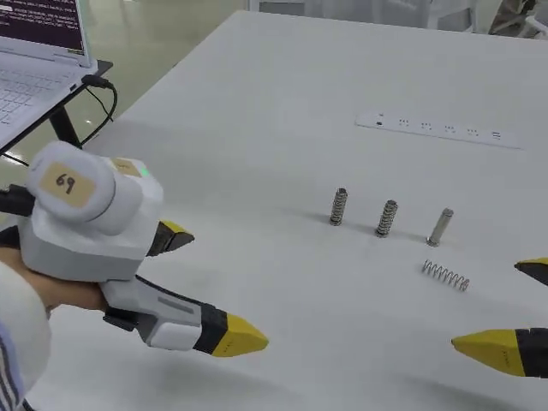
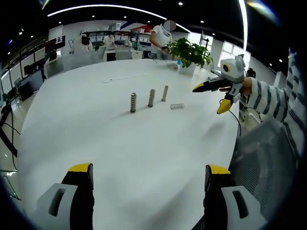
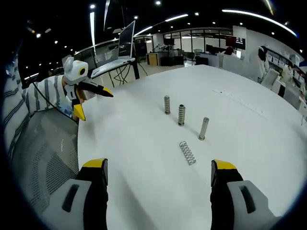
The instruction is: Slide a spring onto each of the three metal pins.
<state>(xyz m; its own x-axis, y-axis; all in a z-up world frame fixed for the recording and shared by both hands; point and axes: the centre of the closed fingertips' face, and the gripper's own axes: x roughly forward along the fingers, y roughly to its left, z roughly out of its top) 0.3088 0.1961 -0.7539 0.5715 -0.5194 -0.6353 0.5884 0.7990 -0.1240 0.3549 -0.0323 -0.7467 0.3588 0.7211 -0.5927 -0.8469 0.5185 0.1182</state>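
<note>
While both grippers hang wide open and hold nothing, the right gripper [image 1: 485, 306] sits nearest the work, so it is the better choice for the loose spring [image 1: 445, 275], which lies flat on the white table [image 1: 300, 103] just in front of the bare pin [image 1: 440, 227]. Pinch the spring near one end, gently enough not to crush the coils, turn it upright, and line its open end over the pin top before lowering. The left gripper [image 1: 228, 289] can keep clear. Beyond, the two other pins [image 1: 339, 206] [image 1: 387, 218] already carry springs.
</note>
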